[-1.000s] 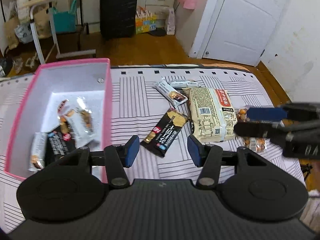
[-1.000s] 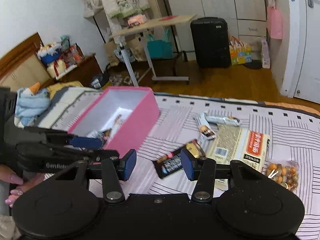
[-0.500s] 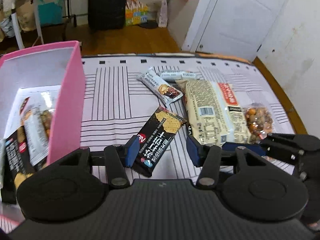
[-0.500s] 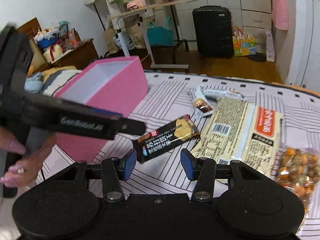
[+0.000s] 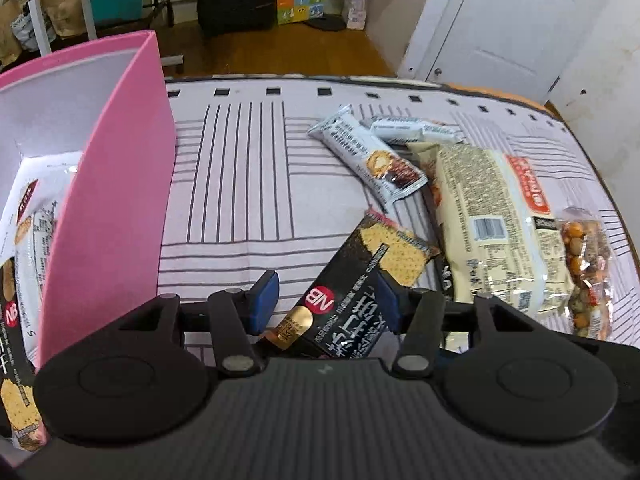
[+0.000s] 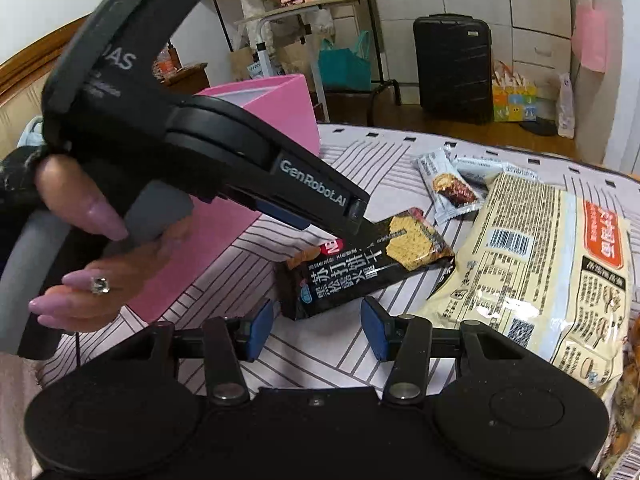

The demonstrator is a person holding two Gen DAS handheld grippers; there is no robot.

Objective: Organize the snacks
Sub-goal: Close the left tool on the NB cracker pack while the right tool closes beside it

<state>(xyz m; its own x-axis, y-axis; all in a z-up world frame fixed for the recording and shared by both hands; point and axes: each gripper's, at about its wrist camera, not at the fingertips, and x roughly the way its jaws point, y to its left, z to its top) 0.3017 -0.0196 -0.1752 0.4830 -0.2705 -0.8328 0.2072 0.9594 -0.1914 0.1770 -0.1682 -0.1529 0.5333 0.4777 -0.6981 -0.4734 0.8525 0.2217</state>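
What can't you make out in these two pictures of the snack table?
- Left tool: whether its pads press the black cracker packet; the packet's near end is hidden behind the tool body in the left wrist view.
- Pink box: its contents are cut off by the left edge there, and hidden by the box wall and the left tool in the right wrist view.
- Bag of nuts: cut off at the right edge in the right wrist view.

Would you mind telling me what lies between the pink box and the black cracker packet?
Only bare striped cloth separates the pink box from the black cracker packet, per the left wrist view.
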